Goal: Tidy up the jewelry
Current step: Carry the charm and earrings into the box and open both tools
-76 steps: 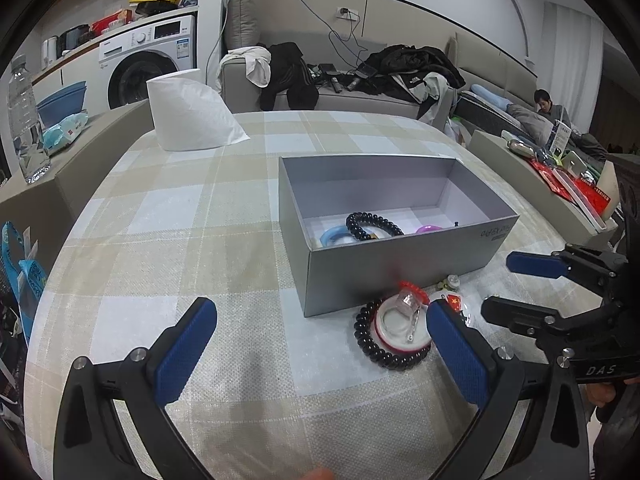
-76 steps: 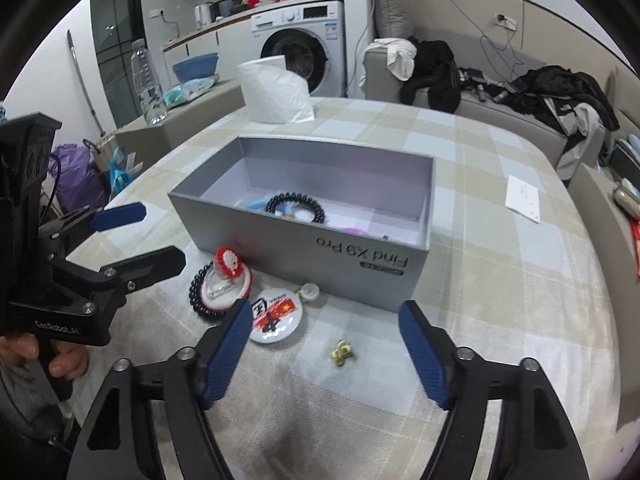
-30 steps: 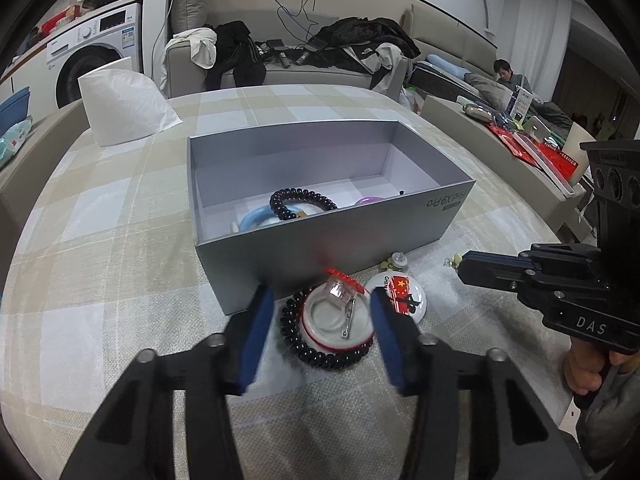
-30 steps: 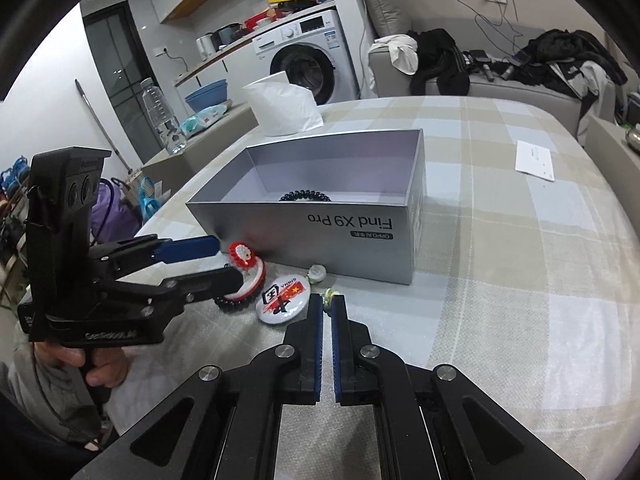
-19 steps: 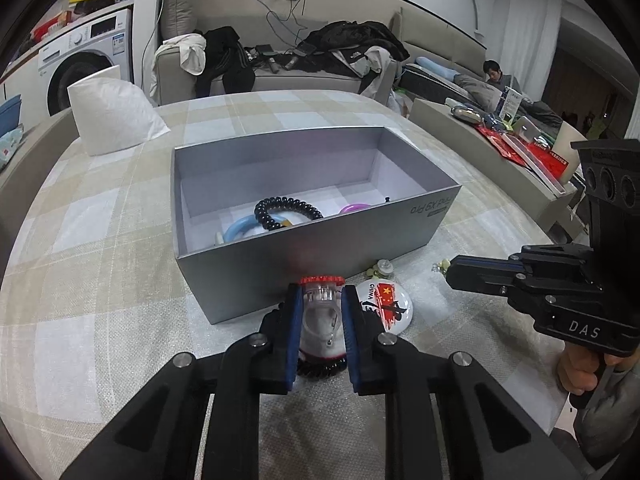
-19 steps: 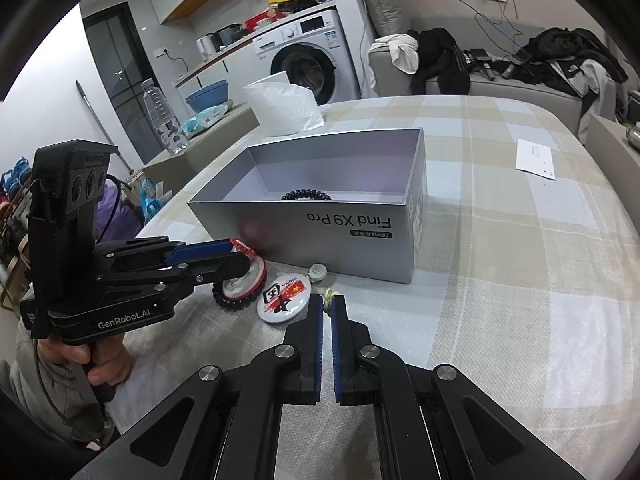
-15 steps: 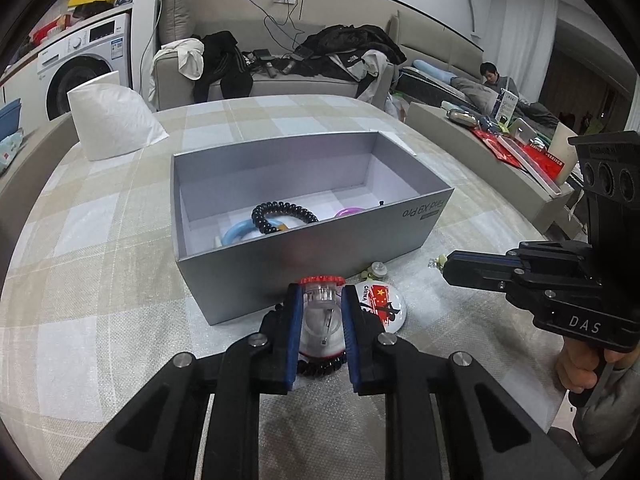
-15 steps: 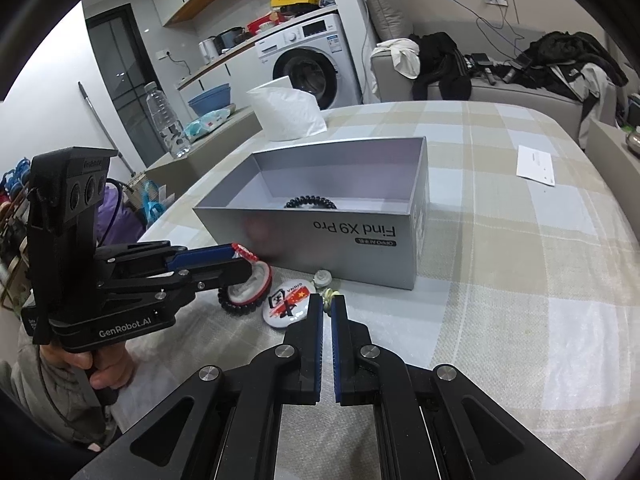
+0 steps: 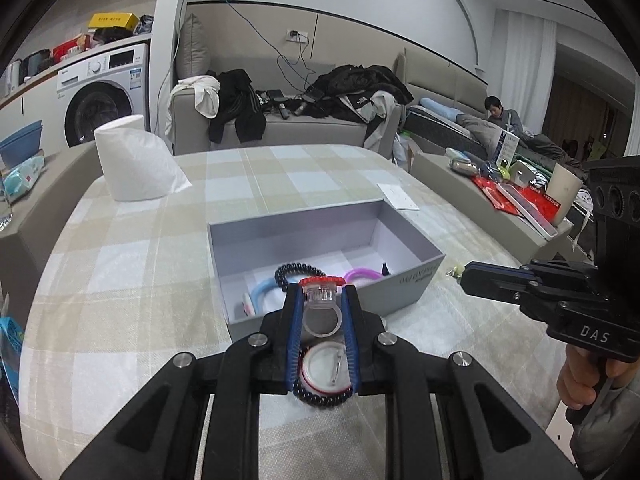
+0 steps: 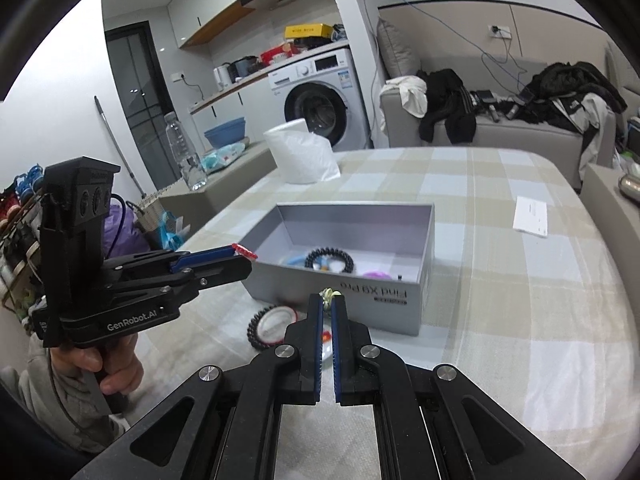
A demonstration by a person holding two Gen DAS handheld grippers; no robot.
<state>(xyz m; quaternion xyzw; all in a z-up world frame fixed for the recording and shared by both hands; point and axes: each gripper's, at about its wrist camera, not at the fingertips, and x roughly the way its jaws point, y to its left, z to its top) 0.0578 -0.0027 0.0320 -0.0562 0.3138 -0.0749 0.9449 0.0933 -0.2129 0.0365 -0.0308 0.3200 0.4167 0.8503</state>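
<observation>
A clear plastic ring (image 9: pixel 321 312) with a red-edged top is clamped in the left tool (image 9: pixel 322 300), raised before the grey cardboard box (image 9: pixel 412 288). A small pale charm (image 10: pixel 327 294), mostly hidden, is pinched by the right tool (image 10: pixel 328 310). Black beads (image 9: pixel 320 398) remain on the checked counter (image 9: pixel 120 280).

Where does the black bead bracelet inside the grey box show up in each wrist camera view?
Left wrist: black bead bracelet lies centre frame, just above the left gripper.
Right wrist: bracelet sits centre, above the right gripper.
Shared landmark: the grey box with "Find X9 Pro" on its side.
</observation>
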